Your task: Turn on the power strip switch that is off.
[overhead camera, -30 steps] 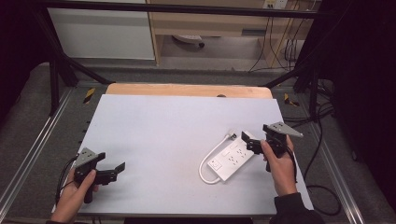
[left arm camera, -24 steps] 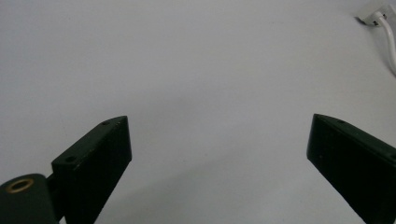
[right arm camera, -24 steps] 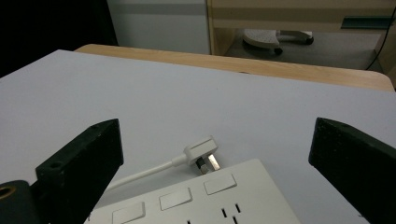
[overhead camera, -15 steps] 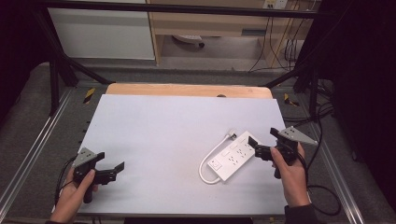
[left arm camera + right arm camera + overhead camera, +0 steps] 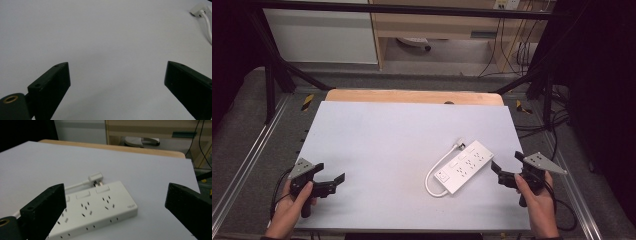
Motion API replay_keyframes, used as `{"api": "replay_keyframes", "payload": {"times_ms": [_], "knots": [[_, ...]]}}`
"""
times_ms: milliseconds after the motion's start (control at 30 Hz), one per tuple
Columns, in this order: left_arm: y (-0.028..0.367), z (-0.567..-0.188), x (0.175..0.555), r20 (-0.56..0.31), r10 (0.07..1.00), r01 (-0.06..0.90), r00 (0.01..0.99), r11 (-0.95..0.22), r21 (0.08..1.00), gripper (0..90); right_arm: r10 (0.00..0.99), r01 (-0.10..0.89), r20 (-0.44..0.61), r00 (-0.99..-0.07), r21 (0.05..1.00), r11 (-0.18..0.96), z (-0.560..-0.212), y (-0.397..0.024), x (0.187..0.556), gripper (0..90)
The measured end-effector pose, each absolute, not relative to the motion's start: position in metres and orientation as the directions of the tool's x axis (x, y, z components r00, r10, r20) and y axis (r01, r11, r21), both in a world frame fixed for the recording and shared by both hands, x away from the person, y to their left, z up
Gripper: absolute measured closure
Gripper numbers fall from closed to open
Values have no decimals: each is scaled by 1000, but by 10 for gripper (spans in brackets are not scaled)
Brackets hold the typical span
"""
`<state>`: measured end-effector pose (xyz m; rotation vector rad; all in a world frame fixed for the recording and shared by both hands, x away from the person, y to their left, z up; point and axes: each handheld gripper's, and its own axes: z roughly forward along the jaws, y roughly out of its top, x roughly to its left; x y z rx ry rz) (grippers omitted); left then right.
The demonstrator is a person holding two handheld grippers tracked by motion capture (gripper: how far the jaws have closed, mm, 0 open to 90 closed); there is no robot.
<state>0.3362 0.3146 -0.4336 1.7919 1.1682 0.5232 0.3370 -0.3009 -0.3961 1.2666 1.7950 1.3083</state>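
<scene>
A white power strip (image 5: pixel 463 166) lies flat and slantwise on the white table (image 5: pixel 392 135), right of centre. Its white cable (image 5: pixel 432 172) loops round the near end, and its plug (image 5: pixel 459 143) rests beside the far end. My right gripper (image 5: pixel 506 162) hovers just right of the strip, apart from it and open. In the right gripper view the power strip (image 5: pixel 100 207) and plug (image 5: pixel 96 177) sit ahead of the wide jaws of the right gripper (image 5: pixel 115 187). My left gripper (image 5: pixel 329 174) is open near the front left corner, over bare table. The left gripper (image 5: pixel 117 65) faces the distant plug (image 5: pixel 198 11).
A wooden board edge (image 5: pixel 412 96) runs along the table's far side. Metal rails (image 5: pixel 247 165) flank the table, and black cables (image 5: pixel 562 125) lie on the floor to the right. Shelving and a white cabinet (image 5: pixel 322 35) stand beyond.
My right gripper has drawn back from the strip's right end, moving right and toward the near edge. The strip stays on the table. The left gripper has barely moved.
</scene>
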Motion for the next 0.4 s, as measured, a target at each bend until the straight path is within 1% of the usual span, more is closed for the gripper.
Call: {"api": "replay_keyframes", "payload": {"times_ms": [100,200,333,400], "knots": [[315,-434,336,-121,879,495,462,-142,857,66,930,402,52,-364,909,106,-416,-311,336,45],[315,-434,336,-121,879,496,460,-142,857,66,933,450,60,-354,886,114,-430,-318,336,45],[314,-434,336,-118,877,496,465,-149,855,66,935,514,67,-348,848,131,-444,-323,338,46],[314,-434,336,-118,877,496,465,-149,856,66,934,520,62,-353,842,141,-446,-323,339,45]]}}
